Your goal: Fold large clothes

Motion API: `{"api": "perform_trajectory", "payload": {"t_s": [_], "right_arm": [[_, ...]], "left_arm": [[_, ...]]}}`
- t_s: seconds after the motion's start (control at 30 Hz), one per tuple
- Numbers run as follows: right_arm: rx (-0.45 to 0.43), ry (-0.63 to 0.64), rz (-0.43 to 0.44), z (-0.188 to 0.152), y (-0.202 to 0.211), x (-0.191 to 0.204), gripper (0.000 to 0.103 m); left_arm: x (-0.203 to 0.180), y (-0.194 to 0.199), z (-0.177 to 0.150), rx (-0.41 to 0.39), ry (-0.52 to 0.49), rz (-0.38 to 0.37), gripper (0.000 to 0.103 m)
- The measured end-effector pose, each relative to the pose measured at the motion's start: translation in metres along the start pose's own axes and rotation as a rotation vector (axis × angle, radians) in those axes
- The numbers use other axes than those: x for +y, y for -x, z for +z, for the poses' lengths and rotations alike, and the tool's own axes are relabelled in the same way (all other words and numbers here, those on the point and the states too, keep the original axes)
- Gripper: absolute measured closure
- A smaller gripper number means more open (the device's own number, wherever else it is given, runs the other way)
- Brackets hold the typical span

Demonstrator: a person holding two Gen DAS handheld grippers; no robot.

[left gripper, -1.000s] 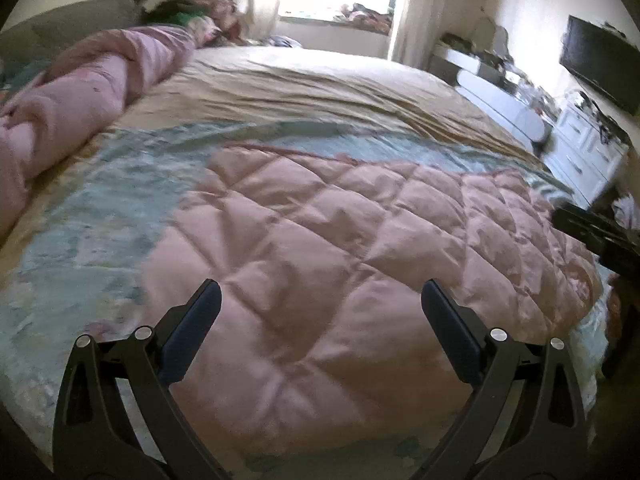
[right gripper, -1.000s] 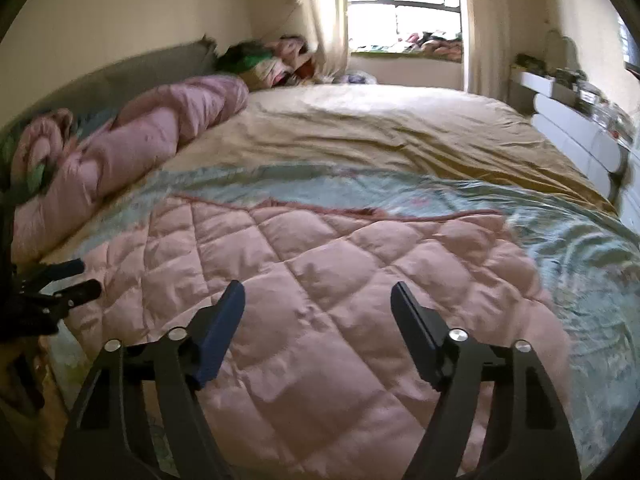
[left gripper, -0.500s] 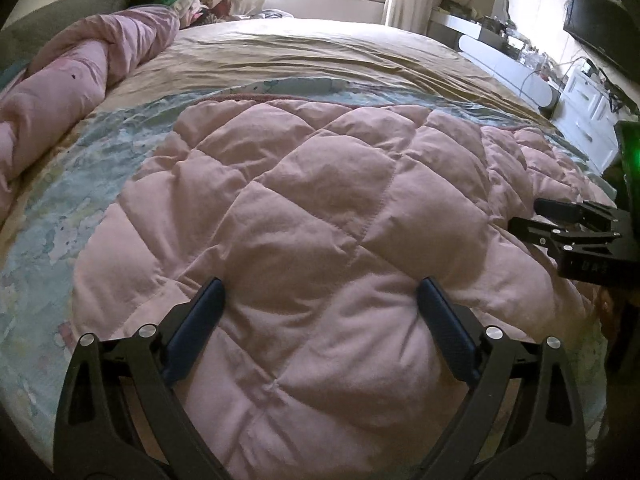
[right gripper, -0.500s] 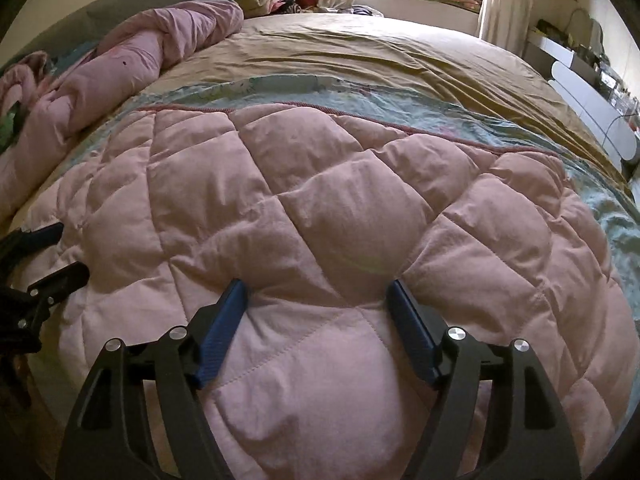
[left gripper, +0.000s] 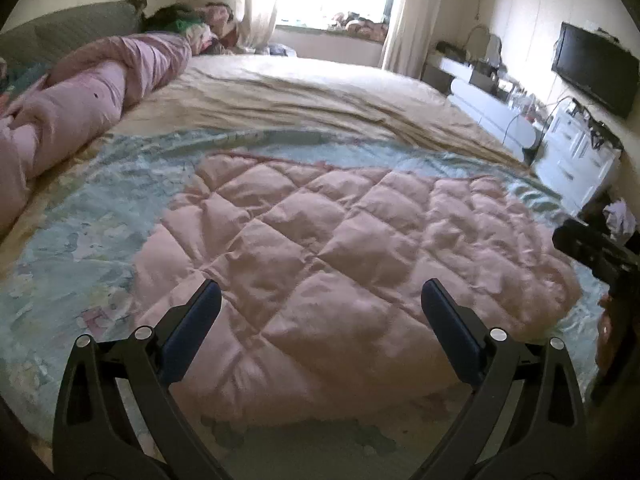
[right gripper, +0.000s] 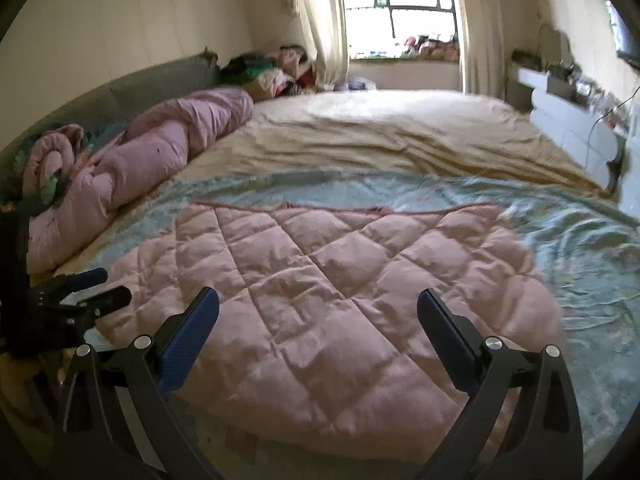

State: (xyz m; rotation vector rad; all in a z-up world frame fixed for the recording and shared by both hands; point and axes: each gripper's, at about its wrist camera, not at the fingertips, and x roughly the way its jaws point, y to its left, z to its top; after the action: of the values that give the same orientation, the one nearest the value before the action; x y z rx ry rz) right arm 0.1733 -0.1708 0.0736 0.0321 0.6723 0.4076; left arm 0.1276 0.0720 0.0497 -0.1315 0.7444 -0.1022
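Note:
A pink quilted padded garment (left gripper: 340, 264) lies folded flat on the bed's pale blue floral sheet (left gripper: 92, 216); it also shows in the right wrist view (right gripper: 332, 300). My left gripper (left gripper: 320, 292) is open and empty, held above the garment's near edge. My right gripper (right gripper: 318, 300) is open and empty, also above the near edge. The left gripper shows at the left of the right wrist view (right gripper: 92, 292); the right gripper shows at the right edge of the left wrist view (left gripper: 592, 252).
A rolled pink duvet (right gripper: 132, 168) lies along the bed's left side by a grey headboard (right gripper: 132, 84). A tan cover (left gripper: 304, 100) spreads over the far half. White drawers (left gripper: 576, 160) and a TV (left gripper: 592, 68) stand to the right.
Both grippers have pulled back and up from the garment, which they were close over half a second ago. Both stay open and the garment lies still.

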Motion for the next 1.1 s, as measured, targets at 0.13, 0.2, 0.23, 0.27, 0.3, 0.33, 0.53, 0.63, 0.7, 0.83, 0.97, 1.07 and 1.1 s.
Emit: {"api": "perform_trajectory", "payload": {"t_s": [0.13,0.2,0.23,0.27,0.3,0.33,0.53,0.63,0.7,0.83,0.97,1.07,1.1], "right_arm": [[-0.063,0.015,-0.008,-0.01,0.04,0.007,0.004],[-0.095,0.033,-0.014,-0.017,0.06,0.012,0.004],[-0.107,0.039,-0.019,-0.019,0.067,0.013,0.004],[-0.126,0.049,-0.021,-0.022,0.077,0.016,0.004],[-0.143,0.056,-0.021,-0.026,0.086,0.018,0.004],[-0.157,0.062,-0.022,-0.029,0.094,0.022,0.004],[-0.178,0.076,-0.019,-0.049,0.117,0.039,0.004],[-0.169,0.076,-0.01,-0.067,0.121,0.05,0.004],[-0.169,0.075,-0.028,-0.081,0.12,0.057,0.004],[-0.154,0.071,-0.057,-0.104,0.117,0.068,0.004],[-0.102,0.054,-0.062,-0.125,0.114,0.075,0.004],[-0.066,0.051,-0.066,-0.134,0.11,0.076,0.004],[-0.057,0.052,-0.07,-0.136,0.109,0.075,0.004]], "left_arm": [[-0.008,0.03,-0.008,-0.043,0.006,-0.003,0.009],[-0.009,0.042,-0.013,-0.054,0.016,-0.018,0.009],[-0.01,0.048,-0.017,-0.06,0.018,-0.025,0.009],[-0.009,0.052,-0.019,-0.063,0.019,-0.026,0.009],[-0.008,0.058,-0.024,-0.07,0.019,-0.024,0.009],[-0.008,0.064,-0.029,-0.078,0.016,-0.016,0.009],[-0.01,0.091,-0.062,-0.101,0.008,0.011,0.009],[-0.008,0.101,-0.076,-0.111,0.011,0.013,0.009],[-0.009,0.108,-0.087,-0.12,0.02,0.013,0.009],[-0.01,0.112,-0.101,-0.126,0.03,0.015,0.009],[-0.009,0.116,-0.11,-0.138,0.047,0.021,0.009],[-0.006,0.116,-0.114,-0.133,0.058,0.026,0.009],[-0.006,0.115,-0.115,-0.129,0.063,0.024,0.009]]}}
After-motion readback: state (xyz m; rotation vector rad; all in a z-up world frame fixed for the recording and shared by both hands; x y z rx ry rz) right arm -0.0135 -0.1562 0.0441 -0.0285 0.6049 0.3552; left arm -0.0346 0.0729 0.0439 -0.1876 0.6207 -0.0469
